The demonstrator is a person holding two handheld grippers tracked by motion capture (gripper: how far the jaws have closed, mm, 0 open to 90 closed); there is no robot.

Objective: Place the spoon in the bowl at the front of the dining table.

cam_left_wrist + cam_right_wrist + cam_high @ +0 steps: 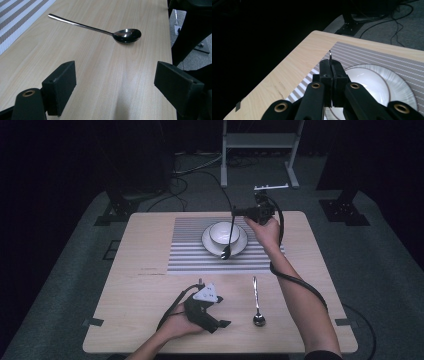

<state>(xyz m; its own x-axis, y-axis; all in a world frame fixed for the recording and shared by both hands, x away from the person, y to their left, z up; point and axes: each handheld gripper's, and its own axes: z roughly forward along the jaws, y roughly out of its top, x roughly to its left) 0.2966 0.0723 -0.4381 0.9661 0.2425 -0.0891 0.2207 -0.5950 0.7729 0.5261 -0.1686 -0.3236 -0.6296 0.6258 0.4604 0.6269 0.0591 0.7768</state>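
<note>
- Hands first, near edge: left gripper point(207, 312) rests low on the table point(140, 305), jaws wide apart w/ nothing in them.
- Just past it, a bit to the right, a silver spoon point(256, 301) lies flat on bare wood, bowl end toward the person. In the left gripper view it sits ahead of the jaws point(100, 29), not touching.
- Farther on: striped mat point(187, 255) w/ a white plate point(210, 245) and a white bowl point(222, 231) on it.
- Over the bowl: right gripper point(240, 212) is pinched tight on the top of a second spoon point(228, 240), which hangs down, scoop end by the plate's near rim.
- Step looks like setting this spoon down by the dishes. To do it well: go down slow, keep it straight, let go only when the scoop end rests on something.
</note>
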